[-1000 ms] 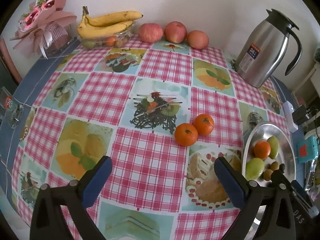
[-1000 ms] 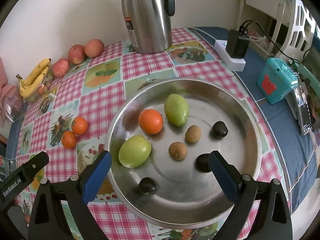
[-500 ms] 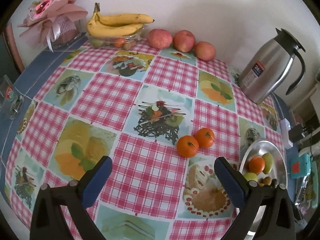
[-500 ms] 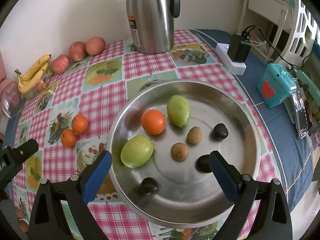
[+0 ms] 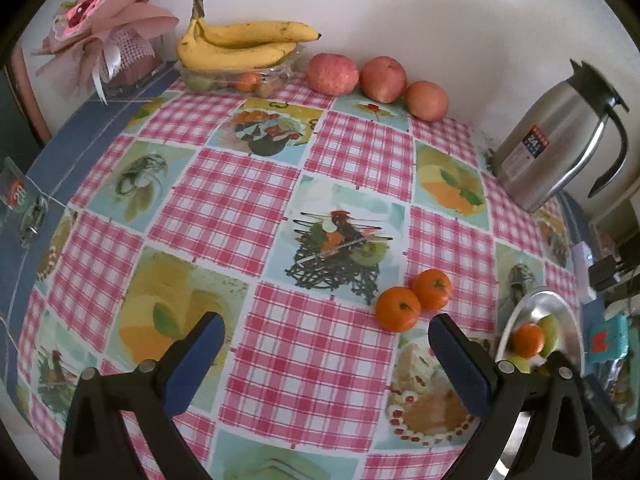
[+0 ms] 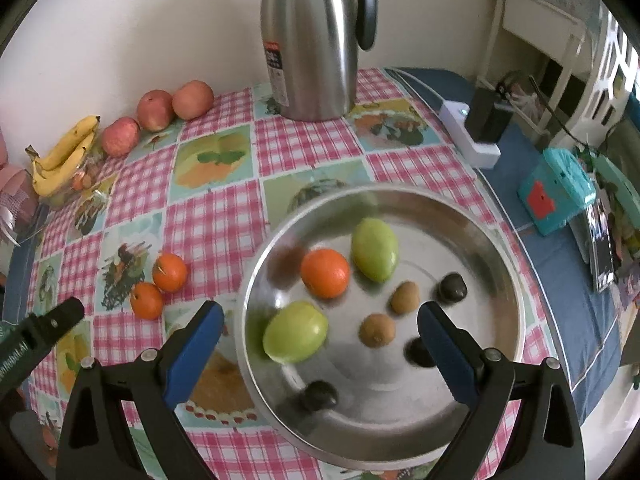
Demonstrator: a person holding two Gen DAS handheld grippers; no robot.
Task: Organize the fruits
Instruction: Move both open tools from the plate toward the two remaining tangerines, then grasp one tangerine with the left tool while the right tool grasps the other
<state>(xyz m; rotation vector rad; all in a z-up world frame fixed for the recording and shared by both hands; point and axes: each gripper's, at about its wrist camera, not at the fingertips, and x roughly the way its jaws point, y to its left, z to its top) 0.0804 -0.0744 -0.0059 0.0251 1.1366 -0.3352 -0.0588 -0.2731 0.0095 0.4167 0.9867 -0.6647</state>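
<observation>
Left wrist | left claw [image 5: 326,364] spread wide | two tangerines [image 5: 414,299] touching

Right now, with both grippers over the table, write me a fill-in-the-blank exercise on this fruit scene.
1. The metal tray holds exactly ____ orange fruit.
2. Two oranges lie on the tablecloth, ____ each other.
3. The three apples sit in a row between the bananas and the ____.
4. The jaws of the left gripper are ____.

Missing words: one; touching; steel jug; open
</observation>
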